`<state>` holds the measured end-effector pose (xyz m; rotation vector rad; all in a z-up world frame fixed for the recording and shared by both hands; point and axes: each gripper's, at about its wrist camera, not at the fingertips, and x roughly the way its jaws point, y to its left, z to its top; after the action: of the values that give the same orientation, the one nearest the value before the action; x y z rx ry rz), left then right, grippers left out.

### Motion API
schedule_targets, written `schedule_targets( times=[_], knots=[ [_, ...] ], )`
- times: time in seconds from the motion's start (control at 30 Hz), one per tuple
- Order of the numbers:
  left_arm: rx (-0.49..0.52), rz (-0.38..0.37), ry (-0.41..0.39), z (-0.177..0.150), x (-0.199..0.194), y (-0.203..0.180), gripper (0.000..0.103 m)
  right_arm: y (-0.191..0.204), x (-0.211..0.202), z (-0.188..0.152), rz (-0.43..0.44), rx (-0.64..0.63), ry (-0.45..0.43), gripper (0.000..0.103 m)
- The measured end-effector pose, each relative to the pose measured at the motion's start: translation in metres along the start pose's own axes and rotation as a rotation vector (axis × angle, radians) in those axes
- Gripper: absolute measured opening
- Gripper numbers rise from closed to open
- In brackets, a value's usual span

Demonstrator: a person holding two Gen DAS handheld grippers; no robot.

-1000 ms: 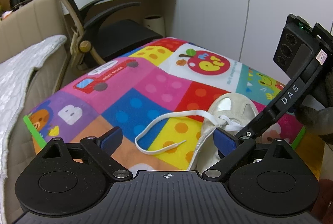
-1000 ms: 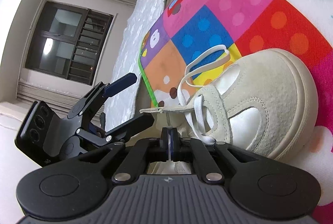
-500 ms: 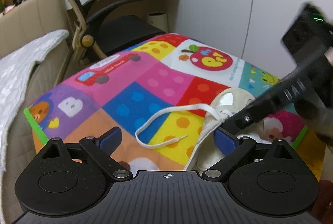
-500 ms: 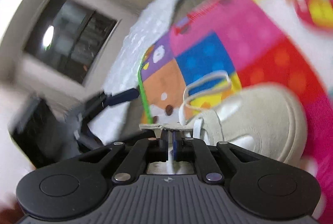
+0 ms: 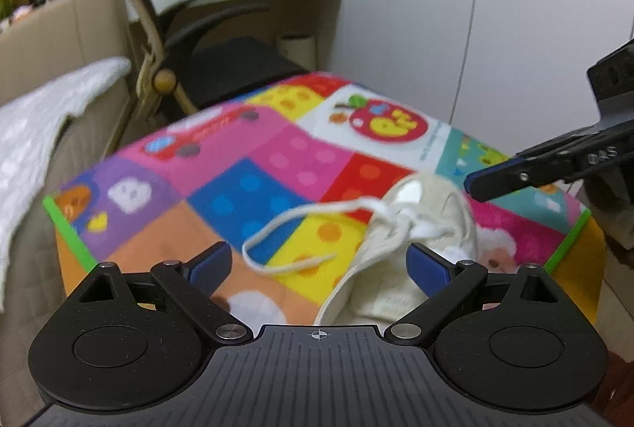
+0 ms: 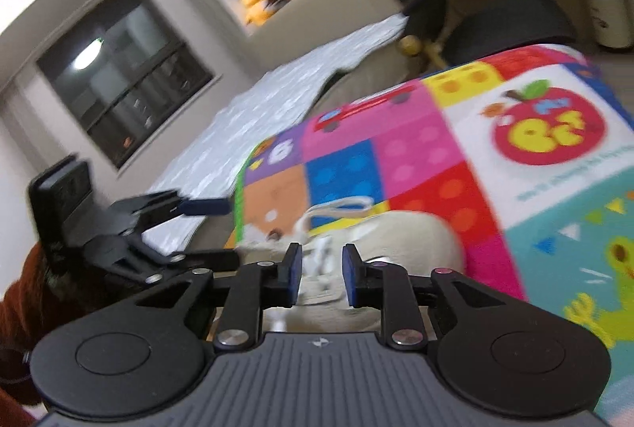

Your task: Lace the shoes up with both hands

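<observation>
The right gripper (image 6: 320, 274) is opening its jaws; the two blue pads stand a little apart and nothing is pressed between them, although the laced part of the shoe (image 6: 400, 232) shows through the gap behind them. In the left wrist view the same gripper (image 5: 471, 183) comes in from the right edge and hangs above the toe of the shoe, without touching it as far as the blurred picture lets me tell. The left gripper (image 5: 319, 262) is released, its jaws spread wide, one blue pad over the colourful mat and the other just beside the opening of the shoe; it holds nothing. The shoe (image 5: 412, 224) is cream-coloured and lies on the near right part of the play mat (image 5: 253, 197), its heel toward the left gripper. The white shoelace (image 5: 285, 228) is bunched at the eyelets and one end runs out to the left in a loose loop that lies flat on the yellow and blue squares of the mat. Behind the mat there is a black office chair (image 5: 222, 58), and on the left side a white quilted blanket (image 5: 35, 129) hangs over a beige surface
</observation>
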<state>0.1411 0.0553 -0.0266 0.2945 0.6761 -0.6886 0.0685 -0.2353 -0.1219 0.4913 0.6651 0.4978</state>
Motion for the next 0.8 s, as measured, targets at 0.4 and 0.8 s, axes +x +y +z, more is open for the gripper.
schedule_targets(
  times=[0.4,0.8],
  knots=[
    [-0.159,-0.012,-0.136,-0.017,-0.022,-0.033,0.063,-0.037,-0.026,-0.075,0.016,0.089,-0.227,0.093],
    [-0.515,0.116,-0.424,-0.111,-0.045,-0.022,0.102,-0.044,-0.014,-0.086,-0.01,0.142,-0.222,0.103]
  ],
)
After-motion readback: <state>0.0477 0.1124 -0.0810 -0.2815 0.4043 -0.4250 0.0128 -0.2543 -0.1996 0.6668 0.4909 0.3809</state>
